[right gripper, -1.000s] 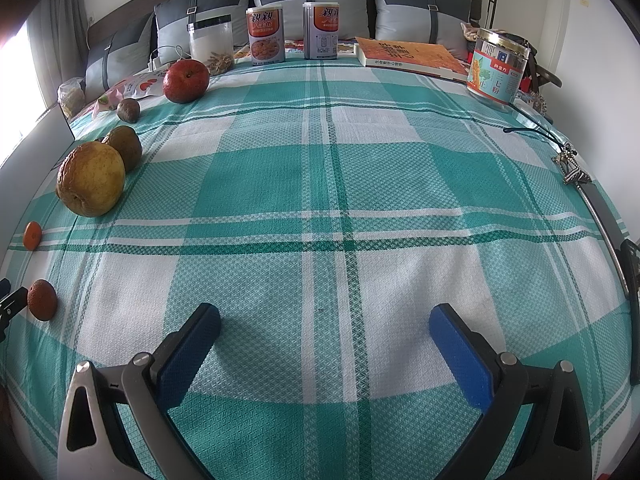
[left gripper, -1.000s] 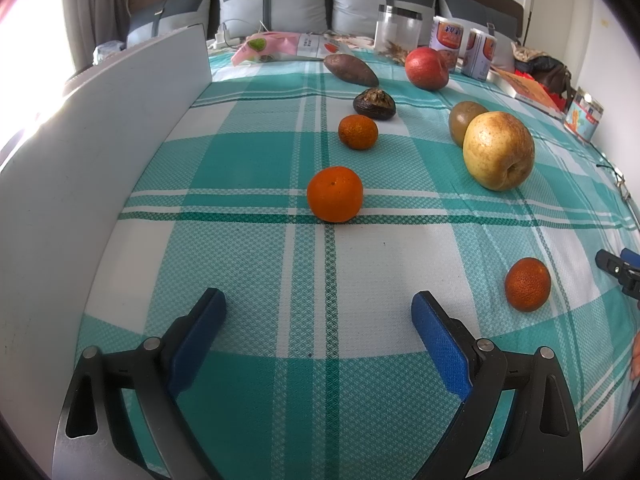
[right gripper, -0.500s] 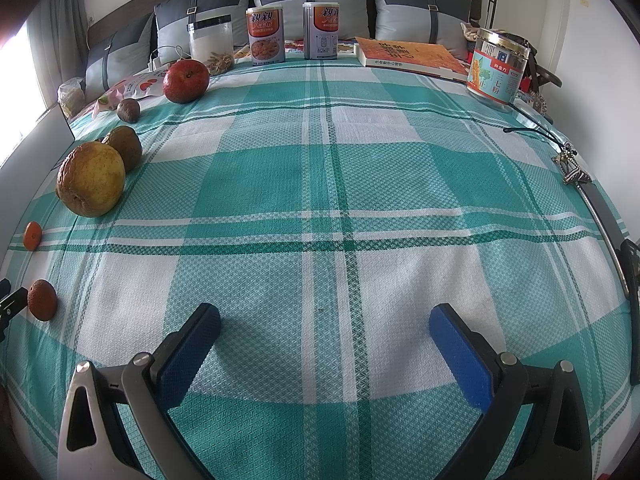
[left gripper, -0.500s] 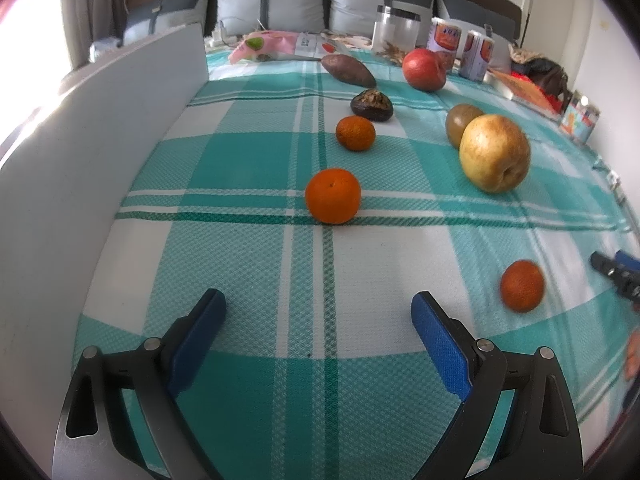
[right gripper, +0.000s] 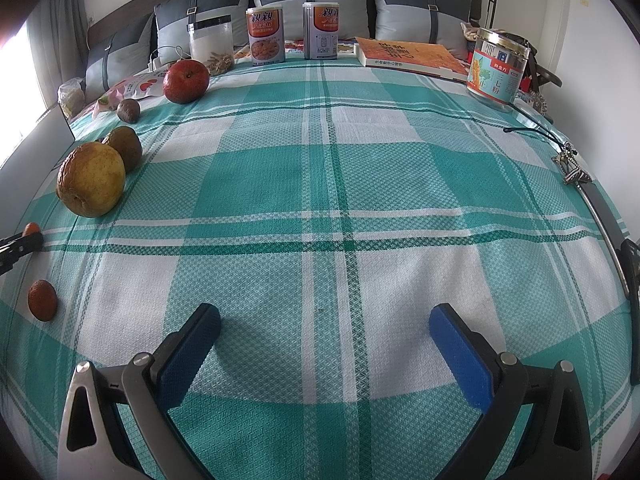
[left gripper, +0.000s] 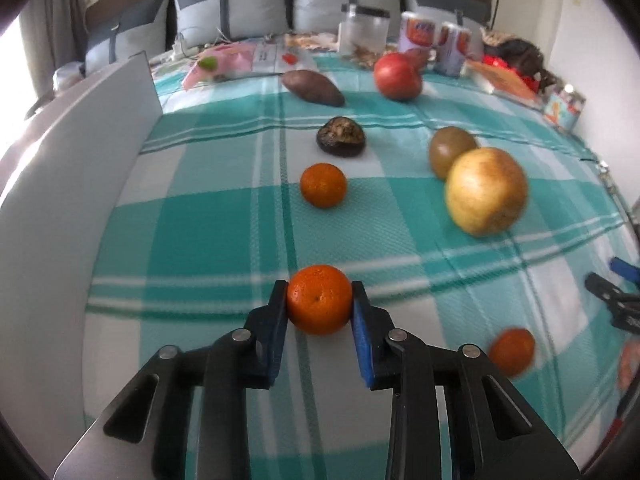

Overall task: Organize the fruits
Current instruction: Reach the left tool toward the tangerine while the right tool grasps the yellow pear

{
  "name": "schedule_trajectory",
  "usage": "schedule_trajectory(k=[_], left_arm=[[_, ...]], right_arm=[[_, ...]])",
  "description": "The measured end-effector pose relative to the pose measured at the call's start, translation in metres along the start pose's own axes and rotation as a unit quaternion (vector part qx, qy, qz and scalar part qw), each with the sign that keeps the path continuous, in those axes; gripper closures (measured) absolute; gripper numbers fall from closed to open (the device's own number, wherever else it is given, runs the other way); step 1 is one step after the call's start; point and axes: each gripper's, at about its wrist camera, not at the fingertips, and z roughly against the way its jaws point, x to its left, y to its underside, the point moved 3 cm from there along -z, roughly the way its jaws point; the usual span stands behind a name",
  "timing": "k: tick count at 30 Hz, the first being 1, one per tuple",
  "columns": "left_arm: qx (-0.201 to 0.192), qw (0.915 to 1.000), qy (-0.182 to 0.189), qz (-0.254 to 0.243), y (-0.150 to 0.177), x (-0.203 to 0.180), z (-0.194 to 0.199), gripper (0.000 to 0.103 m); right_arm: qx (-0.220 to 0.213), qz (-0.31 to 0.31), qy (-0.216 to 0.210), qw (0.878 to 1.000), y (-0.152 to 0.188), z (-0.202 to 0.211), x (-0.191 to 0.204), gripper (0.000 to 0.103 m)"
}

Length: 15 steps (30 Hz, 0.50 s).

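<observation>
My left gripper [left gripper: 319,299] is shut on a mandarin orange [left gripper: 319,300] with both blue pads against its sides, low over the checked cloth. Beyond it lie a second mandarin [left gripper: 323,185], a dark wrinkled fruit [left gripper: 341,136], a sweet potato [left gripper: 313,87], a red apple [left gripper: 397,76], a kiwi [left gripper: 452,151] and a yellow pear [left gripper: 486,192]. A small reddish mandarin [left gripper: 512,351] lies at the right. My right gripper [right gripper: 325,332] is open and empty over bare cloth; the pear [right gripper: 91,178], kiwi [right gripper: 125,147], apple [right gripper: 186,81] and small mandarin [right gripper: 42,300] show at its left.
A white board [left gripper: 72,168] stands along the left edge. At the back are a clear jar [right gripper: 211,46], two snack cans [right gripper: 265,35], a book [right gripper: 408,57] and a tin [right gripper: 498,67]. A cable and clip [right gripper: 570,168] lie at the right edge.
My left gripper has moved forward and closed on the nearest mandarin, which lay free ahead of the open jaws before. The right gripper has stayed still and open.
</observation>
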Motion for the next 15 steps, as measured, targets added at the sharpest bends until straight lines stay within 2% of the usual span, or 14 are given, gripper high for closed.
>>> schedule_trajectory(k=[2, 3, 4, 5, 7, 9, 12, 15], left_arm=[[0.002, 1.0000, 0.007, -0.002, 0.013, 0.002, 0.008, 0.072], [0.004, 1.0000, 0.003, -0.003, 0.019, 0.004, 0.011, 0.069], [0.005, 1.0000, -0.005, -0.002, 0.026, 0.007, 0.013, 0.061], [0.008, 0.9998, -0.016, 0.000, 0.031, 0.010, 0.012, 0.051], [0.003, 0.9990, -0.043, 0.014, 0.036, 0.018, 0.012, 0.012], [-0.006, 0.9981, -0.048, 0.038, 0.040, 0.025, 0.009, 0.008], [-0.005, 0.9977, -0.060, 0.032, 0.039, 0.023, 0.008, 0.006], [-0.005, 0.9977, -0.056, 0.037, 0.039, 0.025, 0.007, 0.006]], right_arm=[[0.000, 0.000, 0.000, 1.000, 0.000, 0.000, 0.000, 0.000], [0.000, 0.000, 0.000, 1.000, 0.000, 0.000, 0.000, 0.000], [0.000, 0.000, 0.000, 1.000, 0.000, 0.000, 0.000, 0.000], [0.000, 0.000, 0.000, 1.000, 0.000, 0.000, 0.000, 0.000], [0.000, 0.000, 0.000, 1.000, 0.000, 0.000, 0.000, 0.000], [0.000, 0.000, 0.000, 1.000, 0.000, 0.000, 0.000, 0.000], [0.000, 0.000, 0.000, 1.000, 0.000, 0.000, 0.000, 0.000], [0.000, 0.000, 0.000, 1.000, 0.000, 0.000, 0.000, 0.000]])
